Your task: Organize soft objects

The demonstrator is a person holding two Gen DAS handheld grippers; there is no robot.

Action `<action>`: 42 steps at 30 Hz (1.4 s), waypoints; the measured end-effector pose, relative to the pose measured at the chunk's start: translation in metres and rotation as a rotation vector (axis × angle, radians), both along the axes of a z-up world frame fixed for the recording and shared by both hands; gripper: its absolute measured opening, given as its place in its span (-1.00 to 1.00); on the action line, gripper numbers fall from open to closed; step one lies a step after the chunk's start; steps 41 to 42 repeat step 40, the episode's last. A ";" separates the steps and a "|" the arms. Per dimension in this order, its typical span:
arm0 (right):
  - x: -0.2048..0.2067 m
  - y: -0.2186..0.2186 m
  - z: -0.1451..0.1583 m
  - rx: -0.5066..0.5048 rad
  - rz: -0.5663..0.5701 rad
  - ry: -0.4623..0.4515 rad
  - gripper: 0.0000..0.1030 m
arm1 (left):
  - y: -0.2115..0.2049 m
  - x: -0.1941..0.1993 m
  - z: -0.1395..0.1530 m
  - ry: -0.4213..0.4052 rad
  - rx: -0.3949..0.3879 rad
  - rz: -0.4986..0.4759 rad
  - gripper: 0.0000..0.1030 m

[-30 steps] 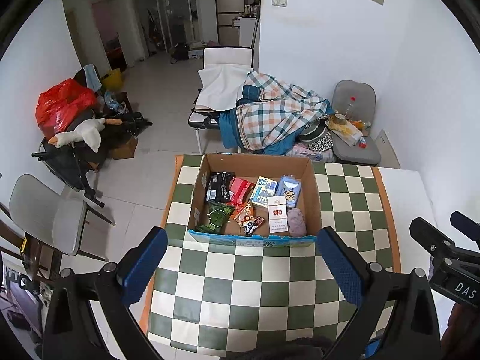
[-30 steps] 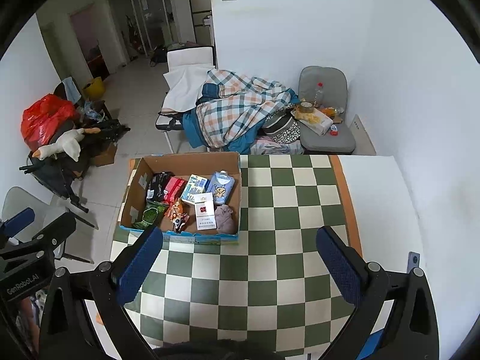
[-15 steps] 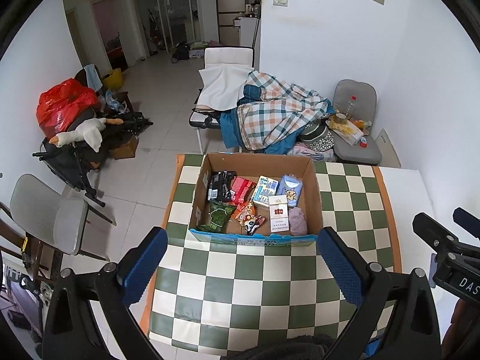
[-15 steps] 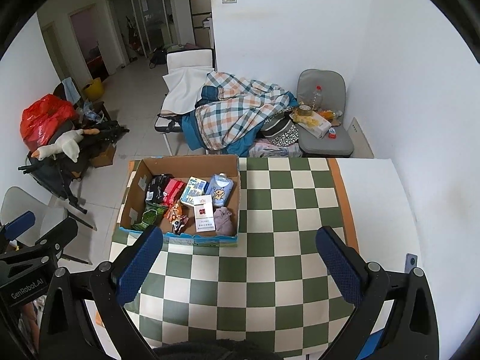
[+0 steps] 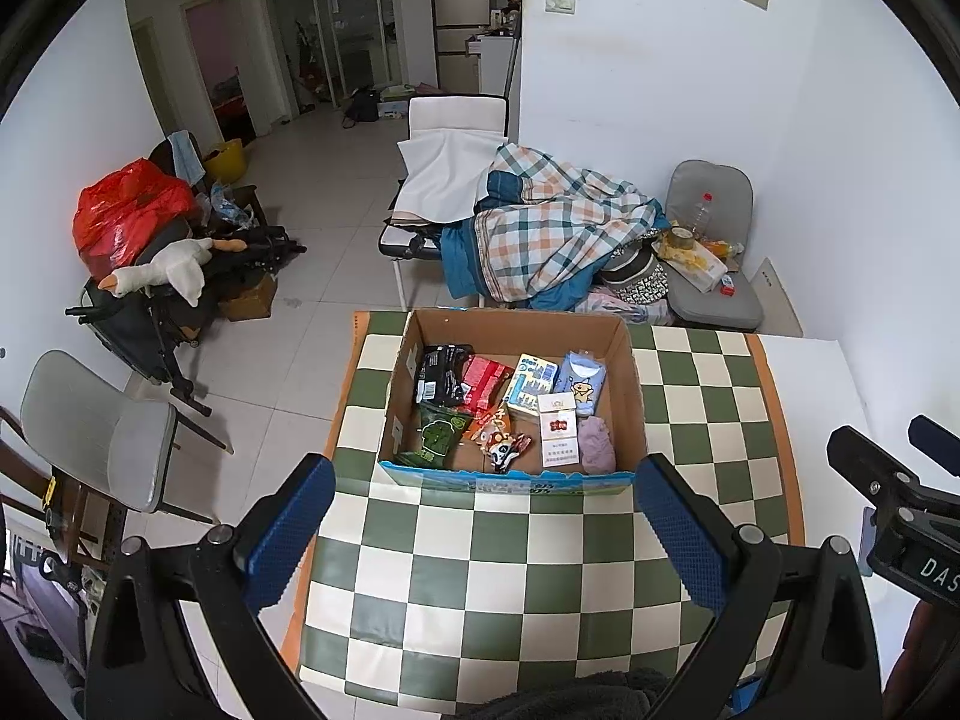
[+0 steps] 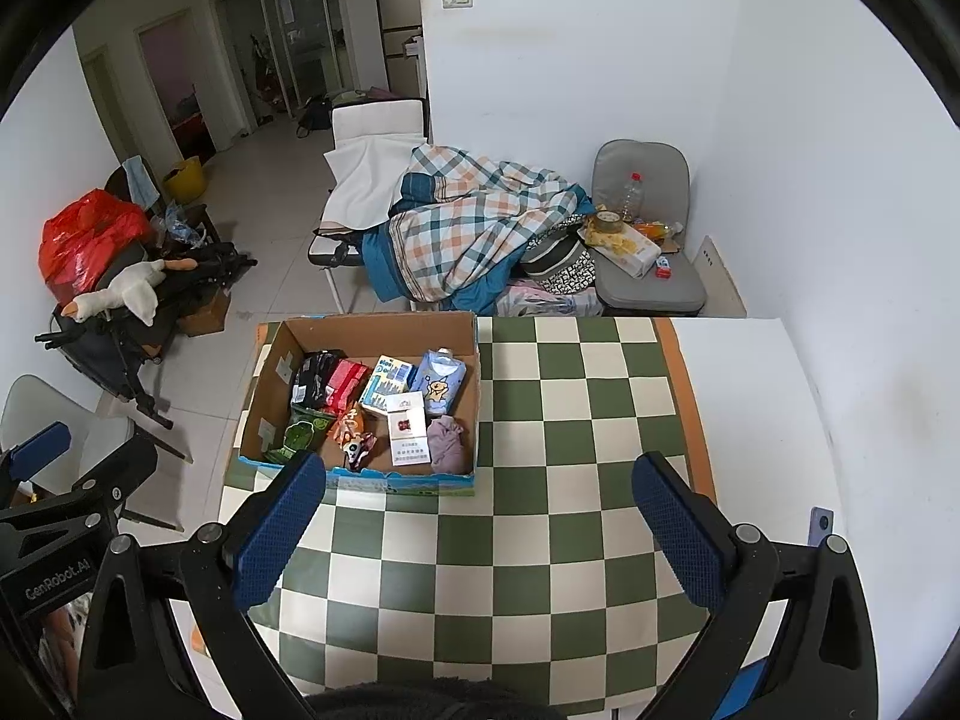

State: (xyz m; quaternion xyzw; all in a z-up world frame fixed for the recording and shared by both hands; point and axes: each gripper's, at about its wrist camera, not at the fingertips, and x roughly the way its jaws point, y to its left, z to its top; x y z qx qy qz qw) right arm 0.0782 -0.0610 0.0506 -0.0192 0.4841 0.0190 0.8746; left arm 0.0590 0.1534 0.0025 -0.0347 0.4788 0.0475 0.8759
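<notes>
While both claws hang above the checkered tablecloth [image 5: 516, 570], neither one grips anything. The left gripper [image 5: 486, 531] has its blue pads spread wide, with the near edge of the cardboard box [image 5: 510, 483] showing between them. The right gripper [image 6: 480, 531] is spread just as wide over bare green and cream squares, and the box [image 6: 360, 324] lies ahead and to its left.

Inside the box, the soft things sit packed close together. A black packet [image 5: 441, 373] and a red packet [image 5: 483, 378] lie at the far left, and a green snack bag [image 5: 437, 435] rests in front of them near the left wall. A blue-and-white carton [image 5: 531, 384] and a pale blue tissue pack [image 5: 579, 381] with a cartoon figure lie toward the far right. A white box with a red mark [image 5: 559, 432] sits just beside a bundle of mauve cloth [image 5: 594, 447] in the near right corner. Small colourful wrappers [image 5: 501, 441] fill the middle.

Beyond the table, a plaid blanket [image 5: 552, 228] is heaped over a chair.
</notes>
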 end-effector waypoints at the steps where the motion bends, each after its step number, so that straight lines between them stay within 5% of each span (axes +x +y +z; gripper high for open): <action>1: 0.000 0.000 0.000 -0.001 0.001 0.000 1.00 | 0.000 0.000 0.000 0.000 0.000 0.000 0.99; 42: 0.003 0.000 0.001 -0.003 0.007 -0.001 1.00 | 0.007 0.001 0.003 -0.003 0.003 0.003 0.99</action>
